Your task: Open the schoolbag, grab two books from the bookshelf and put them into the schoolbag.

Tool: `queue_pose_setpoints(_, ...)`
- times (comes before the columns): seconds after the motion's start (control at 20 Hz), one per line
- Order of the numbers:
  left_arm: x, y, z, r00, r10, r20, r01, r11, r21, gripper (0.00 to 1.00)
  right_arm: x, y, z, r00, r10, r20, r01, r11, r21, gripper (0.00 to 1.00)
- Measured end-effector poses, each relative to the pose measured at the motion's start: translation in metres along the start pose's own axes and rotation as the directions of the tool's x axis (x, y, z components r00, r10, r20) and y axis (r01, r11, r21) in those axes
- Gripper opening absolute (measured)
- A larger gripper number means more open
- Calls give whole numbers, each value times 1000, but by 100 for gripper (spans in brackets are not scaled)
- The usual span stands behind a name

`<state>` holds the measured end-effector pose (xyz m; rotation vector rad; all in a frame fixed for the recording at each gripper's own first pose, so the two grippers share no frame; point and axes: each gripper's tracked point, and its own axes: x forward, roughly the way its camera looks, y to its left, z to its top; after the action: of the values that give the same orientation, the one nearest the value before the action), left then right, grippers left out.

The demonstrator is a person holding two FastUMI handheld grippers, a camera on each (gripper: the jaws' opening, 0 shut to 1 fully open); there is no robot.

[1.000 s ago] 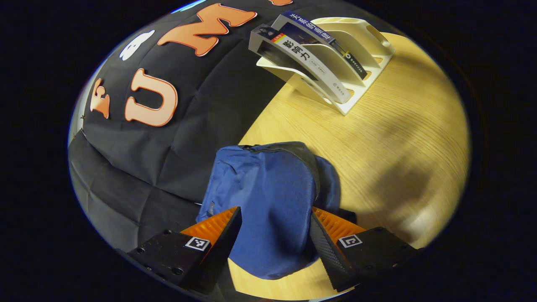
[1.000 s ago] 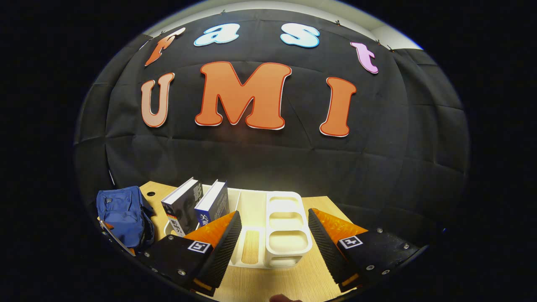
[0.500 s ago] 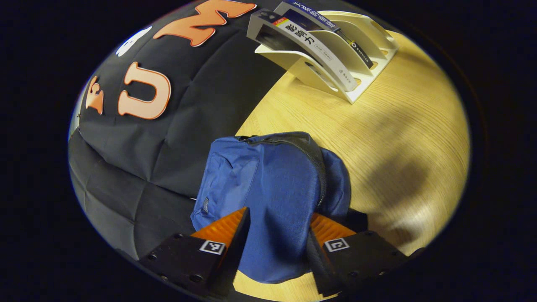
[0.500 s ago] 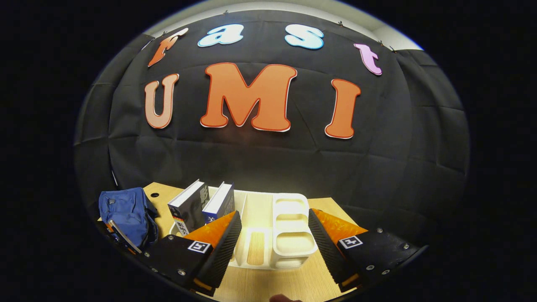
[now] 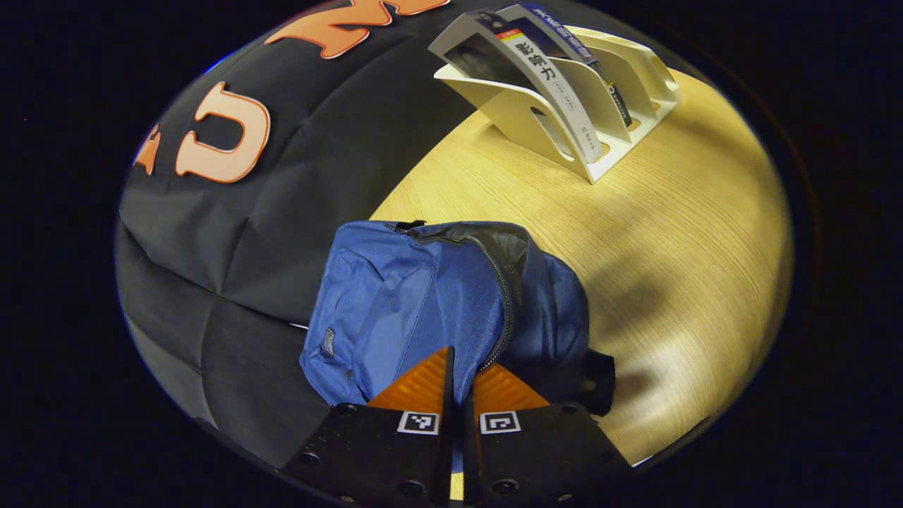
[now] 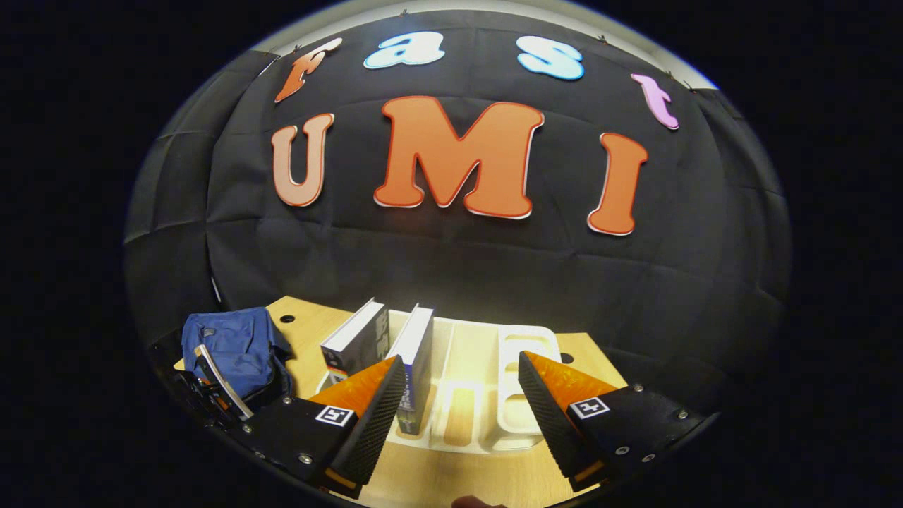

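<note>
Blue schoolbag [image 5: 423, 296] fabric sits pinched in the closed left gripper [image 5: 457, 367] at six o'clock; hold firm while the right gripper [image 6: 458, 395], jaws apart, works the zip.

Schoolbag [image 5: 423, 296]: woven blue cloth, matt, fine canvas-like grain, soft and creased; darker cloth lining along its zip [image 5: 502, 296], whose teeth read as a dark ridged line; small sewn tag on the front pocket.

Table [image 5: 670, 233]: pale wood with visible lengthwise grain, smooth, low satin sheen.

Bookshelf [image 5: 607, 106]: cream plastic, moulded, smooth, lightly glossy where the light falls.

2 books: dark book [image 5: 515, 63] and blue book [image 5: 564, 35], paper, covers smooth with slight gloss; page edges matt white in the right gripper view [image 6: 353, 331].

Left gripper [image 5: 458, 374]: ribbed finger faces, matt plastic-looking bodies with screw heads.

Right gripper [image 6: 462, 381]: the same, pads finely textured.
</note>
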<state>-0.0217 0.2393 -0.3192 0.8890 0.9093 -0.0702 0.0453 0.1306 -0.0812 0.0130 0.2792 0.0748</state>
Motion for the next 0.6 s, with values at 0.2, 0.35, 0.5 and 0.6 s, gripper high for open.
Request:
queue_pose_setpoints(0.2,-9,15,15,996,-84,28,85,996,-39,7,11,27,4,994,74,-78,-73,997,15,95)
queue_pose_setpoints(0.35,-12,39,16,991,-132,22,133,986,-103,7,17,42,7,987,109,-118,-107,994,27,95)
queue_pose_setpoints(0.5,-19,60,28,987,-156,39,159,982,-97,6,28,48,4,978,109,-177,-108,994,13,95)
queue_pose_setpoints(0.6,-25,76,35,985,-167,43,169,983,-66,7,36,53,5,968,115,-223,-118,993,0,95)
